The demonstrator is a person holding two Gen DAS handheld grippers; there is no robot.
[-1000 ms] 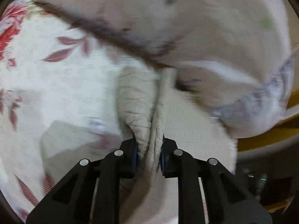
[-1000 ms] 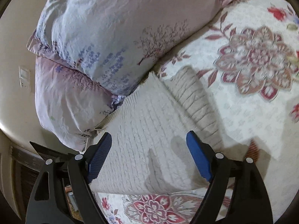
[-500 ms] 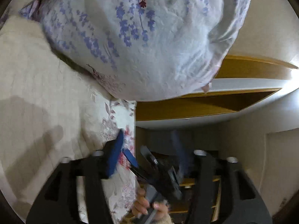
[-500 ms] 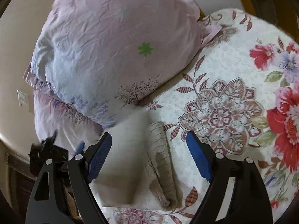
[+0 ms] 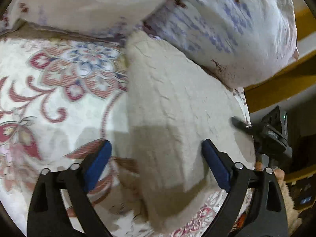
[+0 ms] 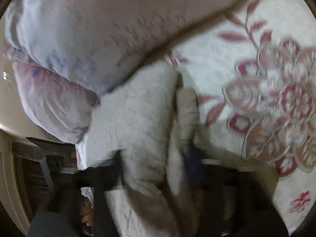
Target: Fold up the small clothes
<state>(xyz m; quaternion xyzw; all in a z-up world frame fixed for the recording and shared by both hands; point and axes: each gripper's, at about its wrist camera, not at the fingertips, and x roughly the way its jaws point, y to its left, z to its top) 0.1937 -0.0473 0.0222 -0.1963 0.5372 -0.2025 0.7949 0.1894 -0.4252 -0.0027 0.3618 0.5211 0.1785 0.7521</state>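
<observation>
A cream knitted garment (image 5: 173, 106) lies folded on the floral bedspread, its far end against the pillows. My left gripper (image 5: 156, 164) is open, its blue pads either side of the garment's near part, just above it. In the right wrist view the same garment (image 6: 138, 114) shows with a ribbed sleeve or cuff (image 6: 187, 110) along its right side. My right gripper (image 6: 154, 169) is badly motion-blurred, low over the garment's near end; its fingers look drawn partly together around the cloth, but the state is unclear. Its tip also shows in the left wrist view (image 5: 243, 125) at the garment's right edge.
Two pillows (image 5: 227, 25) with lilac flower print lean at the head of the bed. The floral bedspread (image 5: 59, 79) stretches to the left. The bed's right edge (image 5: 246, 106) drops to a yellow wooden frame (image 5: 276, 90) and dark floor.
My left gripper let go of the garment, opened, swung away and came back over the folded cloth. My right gripper dropped low onto the garment and its fingers moved inward.
</observation>
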